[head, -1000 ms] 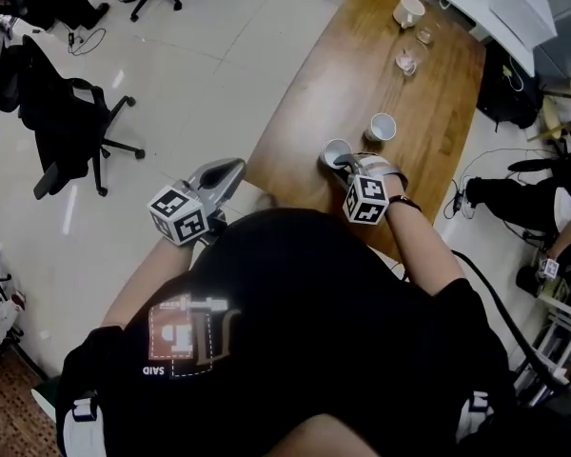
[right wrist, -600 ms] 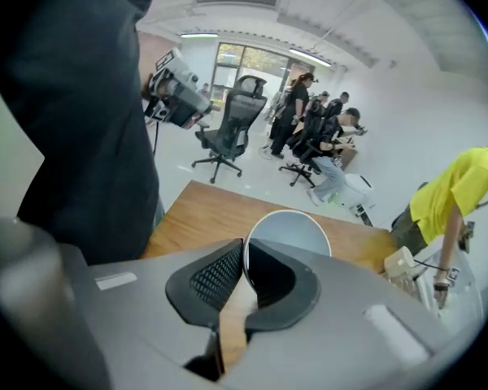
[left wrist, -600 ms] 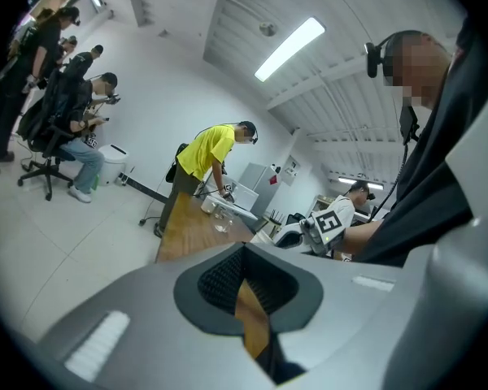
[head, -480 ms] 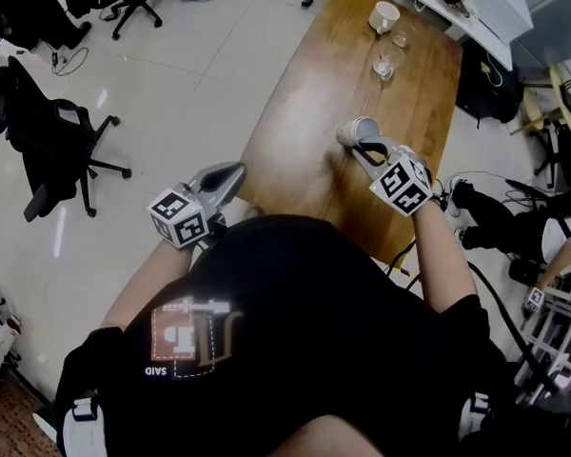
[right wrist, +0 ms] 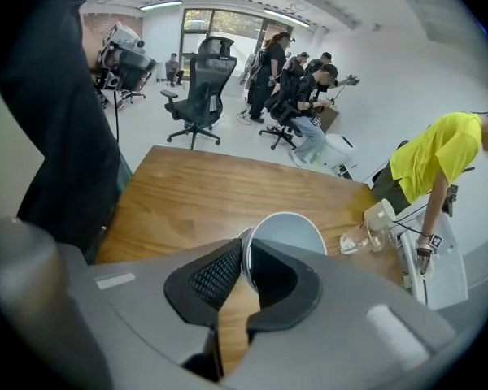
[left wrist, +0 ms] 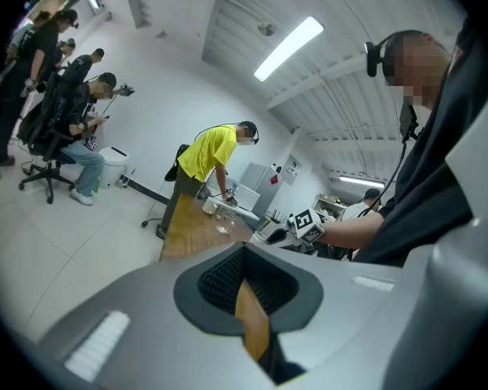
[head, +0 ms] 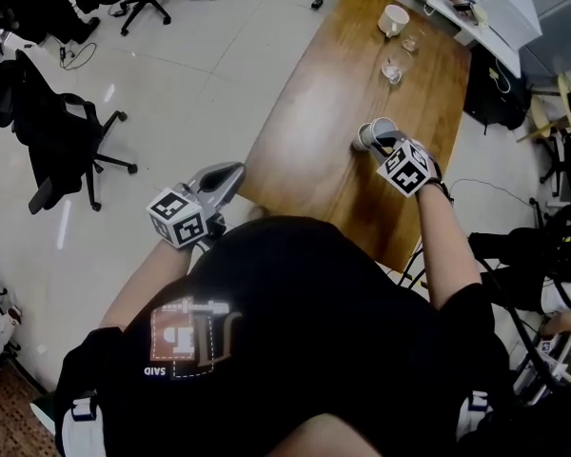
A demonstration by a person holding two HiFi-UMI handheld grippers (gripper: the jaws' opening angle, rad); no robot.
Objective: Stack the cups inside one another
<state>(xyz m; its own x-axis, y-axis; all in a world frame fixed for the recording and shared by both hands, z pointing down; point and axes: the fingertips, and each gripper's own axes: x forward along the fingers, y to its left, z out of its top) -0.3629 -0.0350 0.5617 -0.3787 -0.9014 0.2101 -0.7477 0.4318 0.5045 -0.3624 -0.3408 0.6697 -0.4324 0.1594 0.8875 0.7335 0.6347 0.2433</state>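
Left gripper (head: pixel 234 170) shut, right gripper (head: pixel 388 145) (loosening) clamping cup (head: pixel 367 135)

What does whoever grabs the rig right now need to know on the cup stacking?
Right tool: shut on the rim of a small white ceramic cup, held tilted; jaws just eased open slightly, cup wall between them.
Left tool: jaws together, empty, by the brown wooden table, near corner.
Second small white cup: on the table, close beside the held one; nesting not confirmable.
Far end: white mug, clear glasses.
Done: one cup picked up. Left: seat it inside the second, release.
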